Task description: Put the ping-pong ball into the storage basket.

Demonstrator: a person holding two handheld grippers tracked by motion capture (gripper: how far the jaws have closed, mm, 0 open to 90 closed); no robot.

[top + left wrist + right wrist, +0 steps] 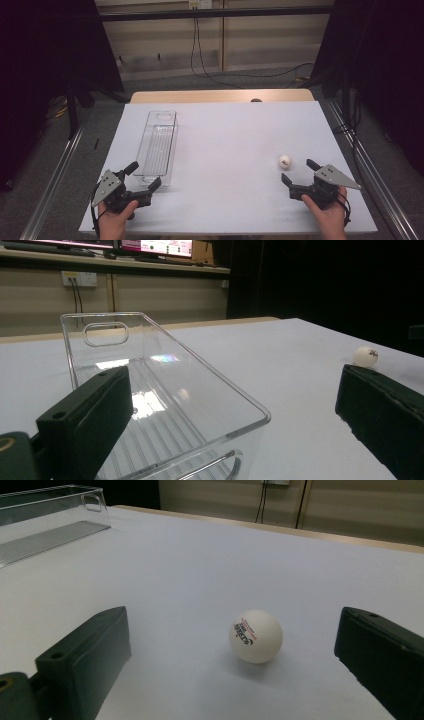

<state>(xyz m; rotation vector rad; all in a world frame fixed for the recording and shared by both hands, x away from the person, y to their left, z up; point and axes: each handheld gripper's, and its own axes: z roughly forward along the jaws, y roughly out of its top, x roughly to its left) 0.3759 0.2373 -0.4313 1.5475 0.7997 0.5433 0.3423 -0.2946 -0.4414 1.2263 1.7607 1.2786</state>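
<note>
Each hand carries a black two-jaw tool. The left gripper (146,175) has a blocky dark body topped by a grey three-cornered plate dotted with small dark screws, and a thin black cable loops down beside the left hand (116,218). The right gripper (299,171) is built the same, with its own grey triangular plate and a black cable curling around the right hand (327,212). In the gripper views the jaws are thick, matt black rectangular blocks with rounded edges; the left-side block bears a small round hole near its top corner.
</note>
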